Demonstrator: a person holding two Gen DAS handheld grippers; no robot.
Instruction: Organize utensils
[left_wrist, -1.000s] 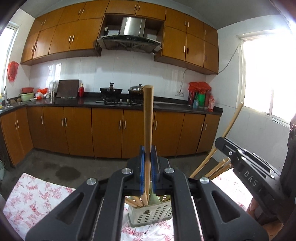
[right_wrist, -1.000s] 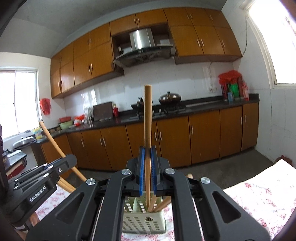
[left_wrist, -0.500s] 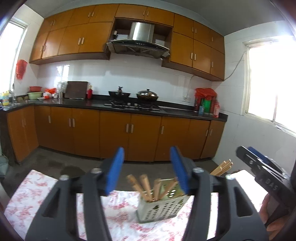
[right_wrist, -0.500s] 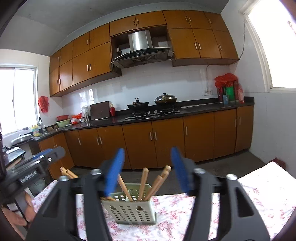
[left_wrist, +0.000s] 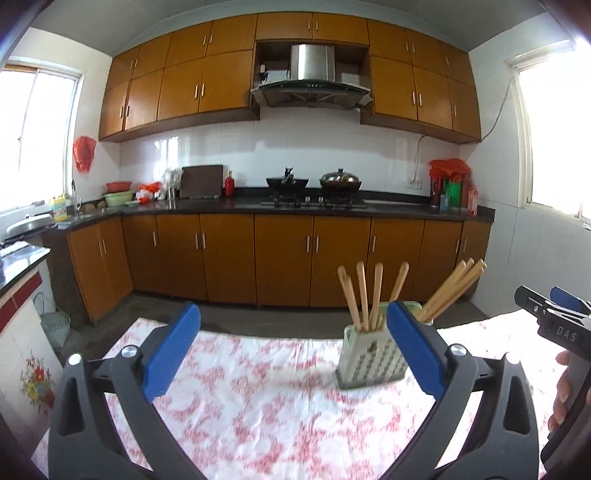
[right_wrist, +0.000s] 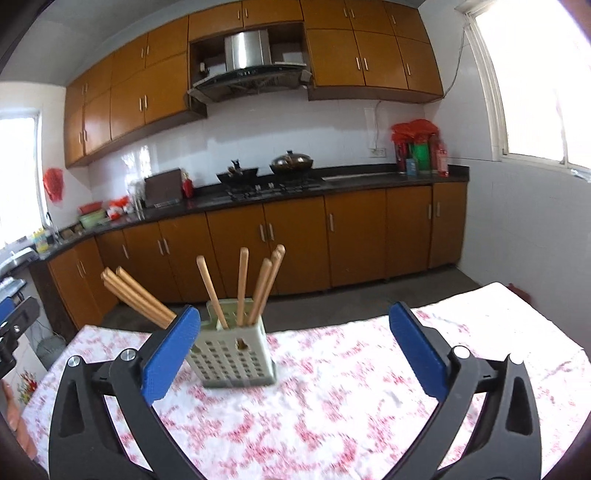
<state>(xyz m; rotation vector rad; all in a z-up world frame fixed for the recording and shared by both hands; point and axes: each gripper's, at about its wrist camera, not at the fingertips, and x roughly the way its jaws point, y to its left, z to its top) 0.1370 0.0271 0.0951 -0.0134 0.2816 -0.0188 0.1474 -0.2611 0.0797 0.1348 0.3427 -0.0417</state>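
Note:
A pale perforated utensil holder (left_wrist: 373, 354) stands on the floral tablecloth (left_wrist: 258, 387). Several wooden chopsticks (left_wrist: 364, 295) stand upright in it, and another bunch (left_wrist: 454, 288) leans out of its far side. My left gripper (left_wrist: 293, 314) is back from the holder, jaws opening wide with nothing between them; its right finger overlaps the holder. In the right wrist view the holder (right_wrist: 236, 354) with chopsticks (right_wrist: 242, 284) sits behind the left finger. My right gripper (right_wrist: 294, 314) is also opening and holds nothing.
A person's fingers (left_wrist: 563, 384) hold the right gripper at the left view's edge. Beyond the table's far edge (right_wrist: 369, 321) lies bare floor, then a run of brown cabinets (left_wrist: 284, 258) under a dark counter with a stove (left_wrist: 314, 201).
Each gripper was shut on an upright chopstick over the holder. Both let go, the chopsticks now stand in the holder, the jaws spread wide, and both grippers drew back and apart.

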